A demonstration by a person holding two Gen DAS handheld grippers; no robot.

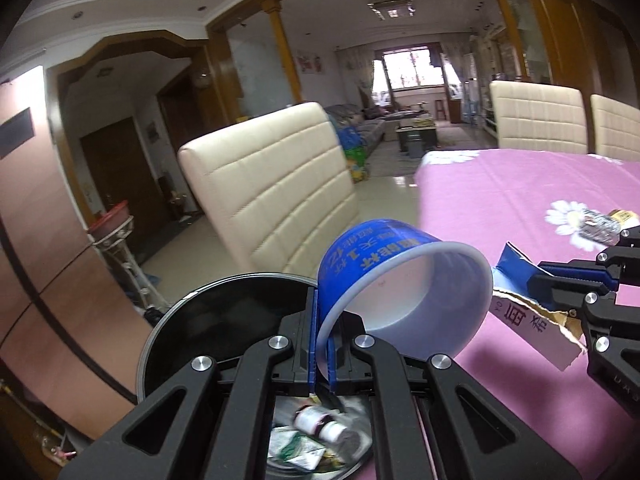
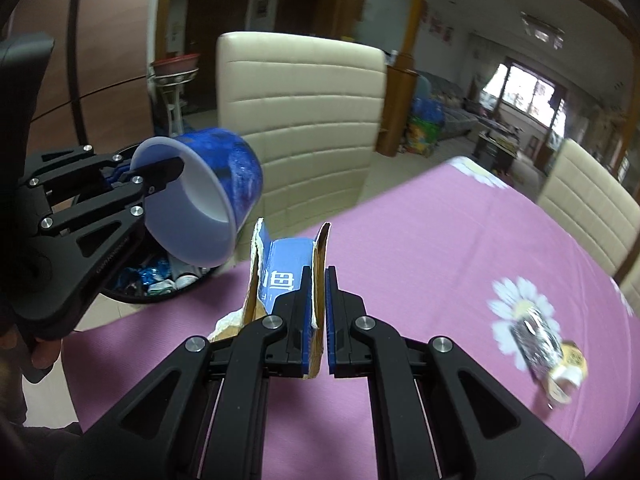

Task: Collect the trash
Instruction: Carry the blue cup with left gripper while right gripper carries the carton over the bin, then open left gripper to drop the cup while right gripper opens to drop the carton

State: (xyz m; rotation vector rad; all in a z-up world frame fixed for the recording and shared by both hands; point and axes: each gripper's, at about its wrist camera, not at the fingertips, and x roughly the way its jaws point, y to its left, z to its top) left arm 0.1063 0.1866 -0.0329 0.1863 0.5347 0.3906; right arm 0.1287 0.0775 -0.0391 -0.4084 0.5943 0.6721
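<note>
Trash in hand: a blue paper cup [image 1: 400, 280], white inside, tipped on its side, its rim pinched by the left claw [image 1: 322, 344] above an open bin [image 1: 224, 308]. The right claw [image 2: 318, 312] pinches a torn blue cardboard piece [image 2: 286, 268] over the pink counter [image 2: 420, 264].

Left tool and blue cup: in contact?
Touching. Left wrist view shows the left tool shut, its pads pinching the blue cup wall at the rim.
</note>
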